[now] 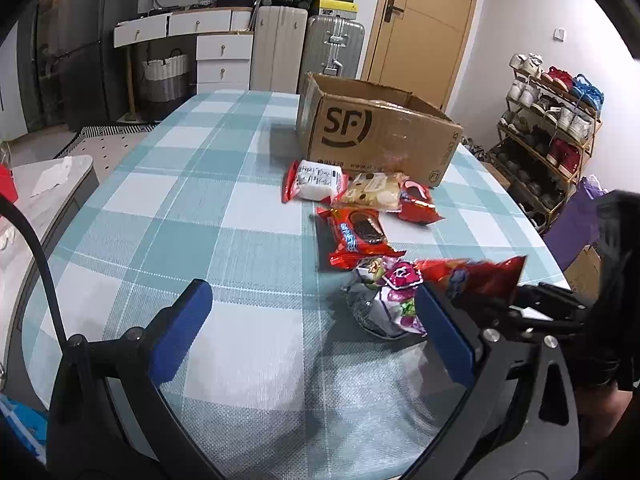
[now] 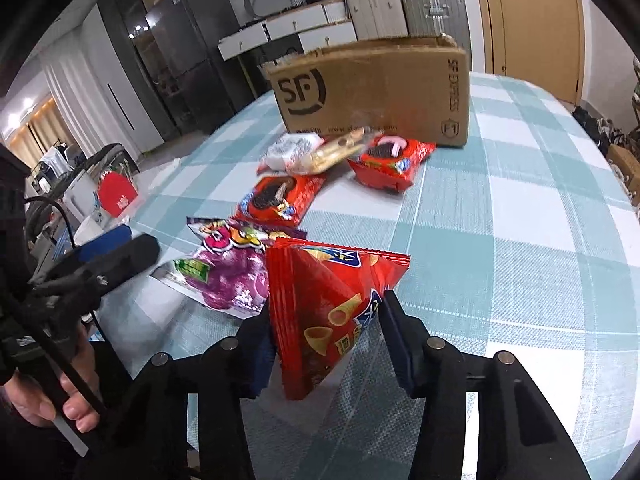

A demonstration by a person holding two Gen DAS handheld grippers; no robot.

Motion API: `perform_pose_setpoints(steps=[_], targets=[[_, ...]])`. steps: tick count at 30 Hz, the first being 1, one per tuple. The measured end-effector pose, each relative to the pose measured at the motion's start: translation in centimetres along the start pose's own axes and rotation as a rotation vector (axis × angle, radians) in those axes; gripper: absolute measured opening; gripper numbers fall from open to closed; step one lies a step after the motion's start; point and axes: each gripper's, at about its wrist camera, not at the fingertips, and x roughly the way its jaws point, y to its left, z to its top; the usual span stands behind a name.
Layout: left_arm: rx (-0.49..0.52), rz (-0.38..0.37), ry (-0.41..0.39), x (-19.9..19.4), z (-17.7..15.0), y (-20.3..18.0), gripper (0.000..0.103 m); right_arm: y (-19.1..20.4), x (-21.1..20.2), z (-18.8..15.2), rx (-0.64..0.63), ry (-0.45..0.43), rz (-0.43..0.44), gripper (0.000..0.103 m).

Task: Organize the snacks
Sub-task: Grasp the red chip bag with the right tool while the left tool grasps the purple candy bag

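A red chip bag (image 2: 320, 304) stands upright between the fingers of my right gripper (image 2: 326, 316), which is shut on its lower sides. From the left wrist view the same bag (image 1: 476, 276) hangs just above the table. My left gripper (image 1: 316, 328) is open over bare tablecloth, its right finger beside a purple candy bag (image 1: 380, 304) lying flat. Farther off lie a red cookie pack (image 1: 356, 236), a second red pack (image 1: 418, 204), a pale yellow pack (image 1: 372, 192) and a white pack (image 1: 316, 180). Behind them stands an open cardboard box (image 1: 380, 132).
The round table (image 1: 224, 200) has a teal and white check cloth. A shoe rack (image 1: 552, 128) stands at the right, suitcases (image 1: 332, 48) and white drawers (image 1: 224, 56) behind the table. A person's hand (image 2: 60, 392) grips the left gripper's handle.
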Motion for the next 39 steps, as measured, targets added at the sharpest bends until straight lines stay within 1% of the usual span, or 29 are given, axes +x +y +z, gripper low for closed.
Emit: perform_pose_setpoints(steps=[2,4,5,11,12,13,14,15,20,24,26,28,31,33,36,39], targets=[[-0.005,0.003,0.002,0.1,-0.1,0.1,0.101,-0.1,-1.0,0.1,0.011,-0.042,-0.015,0.046],[-0.011,0.008,0.013,0.4,-0.1,0.3,0.101,-0.2,-1.3,0.2,0.013,-0.059,-0.02,0.046],[-0.016,0.008,0.019,0.5,-0.1,0.4,0.101,-0.5,-2.2,0.3,0.025,-0.095,-0.016,0.046],[-0.059,-0.004,0.042,1.0,-0.2,1.3,0.101,-1.3,-3.4,0.4,0.068,-0.138,-0.018,0.046],[-0.066,-0.009,0.044,1.1,-0.3,1.4,0.101,-1.4,-3.8,0.4,0.074,-0.153,-0.023,0.046],[-0.072,-0.013,0.046,1.1,-0.4,1.5,0.101,-1.6,-4.6,0.4,0.082,-0.189,-0.029,0.046],[-0.08,-0.016,0.048,1.1,-0.4,1.6,0.101,-1.6,-4.6,0.4,0.082,-0.189,-0.029,0.046],[-0.085,-0.019,0.049,1.1,-0.5,1.6,0.101,-1.9,-5.2,0.3,0.095,-0.209,-0.023,0.046],[-0.09,-0.047,0.048,1.2,-0.5,1.5,0.101,-2.4,-5.6,0.3,0.121,-0.217,-0.012,0.046],[-0.092,-0.115,0.035,0.8,-0.5,0.9,0.101,-2.5,-5.8,0.3,0.126,-0.219,0.004,0.046],[-0.103,-0.172,0.045,1.1,-0.4,0.5,0.101,-2.5,-5.9,0.3,0.127,-0.224,0.015,0.046],[-0.09,-0.196,0.052,1.5,-0.2,-0.2,0.101,-2.5,-5.9,0.3,0.128,-0.226,0.019,0.046],[-0.047,-0.198,0.075,2.8,0.1,-1.7,0.101,-2.6,-6.1,0.2,0.138,-0.232,0.033,0.046],[-0.028,-0.171,0.112,4.2,0.4,-2.5,0.101,-2.8,-6.2,0.2,0.148,-0.237,0.04,0.046],[-0.036,-0.159,0.162,6.1,0.6,-2.9,0.1,-3.5,-6.5,0.2,0.18,-0.246,0.061,0.046],[-0.056,-0.149,0.197,7.3,0.5,-2.6,0.1,-3.7,-6.6,0.2,0.192,-0.246,0.072,0.046]])
